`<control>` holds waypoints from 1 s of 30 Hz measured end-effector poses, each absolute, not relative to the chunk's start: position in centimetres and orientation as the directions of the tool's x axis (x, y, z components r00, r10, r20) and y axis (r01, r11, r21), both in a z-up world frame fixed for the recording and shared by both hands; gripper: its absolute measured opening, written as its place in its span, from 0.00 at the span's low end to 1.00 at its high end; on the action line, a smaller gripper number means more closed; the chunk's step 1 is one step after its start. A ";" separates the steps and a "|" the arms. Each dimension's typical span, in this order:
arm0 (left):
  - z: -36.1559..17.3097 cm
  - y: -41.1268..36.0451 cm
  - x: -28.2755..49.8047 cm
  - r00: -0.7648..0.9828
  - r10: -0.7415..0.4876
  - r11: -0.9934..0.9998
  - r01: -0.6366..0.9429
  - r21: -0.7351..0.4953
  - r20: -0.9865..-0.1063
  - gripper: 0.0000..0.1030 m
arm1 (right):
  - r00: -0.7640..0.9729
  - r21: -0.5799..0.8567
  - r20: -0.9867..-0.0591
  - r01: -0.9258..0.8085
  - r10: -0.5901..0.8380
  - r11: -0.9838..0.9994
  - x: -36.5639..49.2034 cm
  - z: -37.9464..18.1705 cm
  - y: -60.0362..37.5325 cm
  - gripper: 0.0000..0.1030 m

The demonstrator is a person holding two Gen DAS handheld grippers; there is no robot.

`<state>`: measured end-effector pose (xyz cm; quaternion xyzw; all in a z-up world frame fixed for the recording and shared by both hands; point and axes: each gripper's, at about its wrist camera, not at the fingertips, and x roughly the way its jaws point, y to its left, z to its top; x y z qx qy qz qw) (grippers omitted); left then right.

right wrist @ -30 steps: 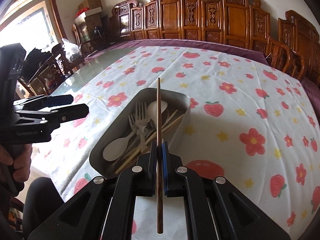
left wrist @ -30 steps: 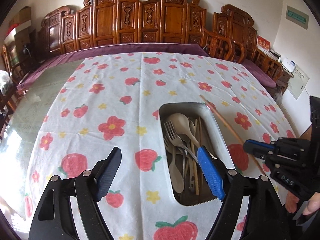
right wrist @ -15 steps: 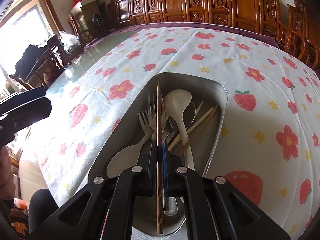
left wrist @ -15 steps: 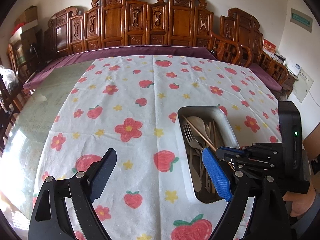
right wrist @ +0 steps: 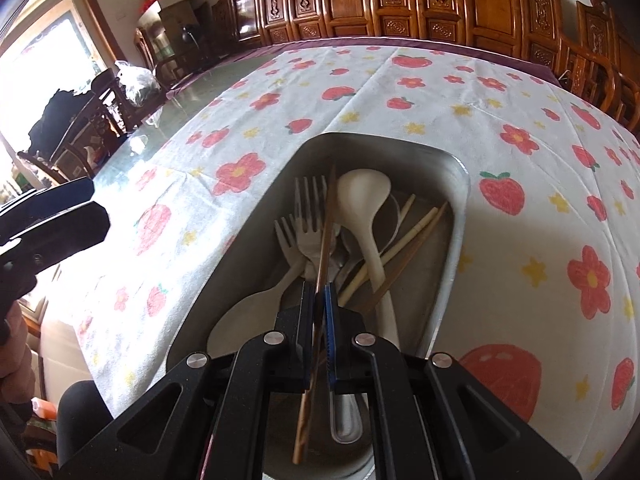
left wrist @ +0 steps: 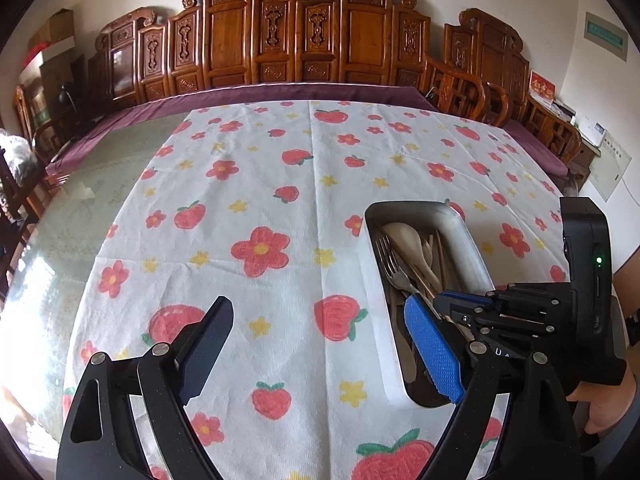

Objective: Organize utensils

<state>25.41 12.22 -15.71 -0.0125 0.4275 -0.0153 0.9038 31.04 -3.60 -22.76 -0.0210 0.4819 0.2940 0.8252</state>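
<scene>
While our right tongs (right wrist: pixel 319 332) stay clamped on a thin dark-brown wooden chopstick (right wrist: pixel 325 232), its tip reaches over the forks and pale spoons inside the rectangular grey metal tray (right wrist: pixel 460 216). Our left tongs (left wrist: pixel 320 350) hang wide apart just left of that tray, above the strawberry-and-flower cloth (left wrist: pixel 260 208) covering the counter.

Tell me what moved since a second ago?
The right gripper, still shut on the brown chopstick, came down and lowered it over the metal tray onto the forks and spoons. The left gripper stayed open; the tray stayed put.
</scene>
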 end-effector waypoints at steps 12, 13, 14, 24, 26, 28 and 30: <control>-15.6 11.2 25.2 0.636 -0.041 0.999 0.024 -0.033 -0.770 0.82 | 0.423 0.222 -0.773 -0.519 0.473 0.826 30.3 -21.4 -5.2 0.18; -15.5 11.1 25.2 0.637 -0.042 0.999 0.025 -0.034 -0.770 0.82 | 0.430 0.221 -0.768 -0.518 0.475 0.826 30.2 -21.1 -5.5 0.19; -15.4 10.9 25.1 0.639 -0.043 0.999 0.026 -0.035 -0.768 0.82 | 0.441 0.216 -0.762 -0.518 0.474 0.828 30.0 -20.7 -5.9 0.19; -13.8 8.1 23.5 0.661 -0.072 0.997 0.054 -0.048 -0.747 0.82 | 0.533 0.195 -0.706 -0.486 0.466 0.852 26.6 -16.6 -11.0 0.30; -13.3 7.4 23.0 0.667 -0.080 0.997 0.060 -0.053 -0.741 0.82 | 0.551 0.189 -0.698 -0.473 0.457 0.861 25.6 -15.9 -12.1 0.34; -12.6 6.6 22.2 0.676 -0.097 0.995 0.070 -0.068 -0.730 0.83 | 0.576 0.176 -0.688 -0.457 0.440 0.872 24.2 -14.9 -13.3 0.40; -11.9 5.8 21.5 0.682 -0.113 0.994 0.081 -0.079 -0.722 0.87 | 0.599 0.161 -0.679 -0.442 0.424 0.882 23.1 -14.1 -14.2 0.49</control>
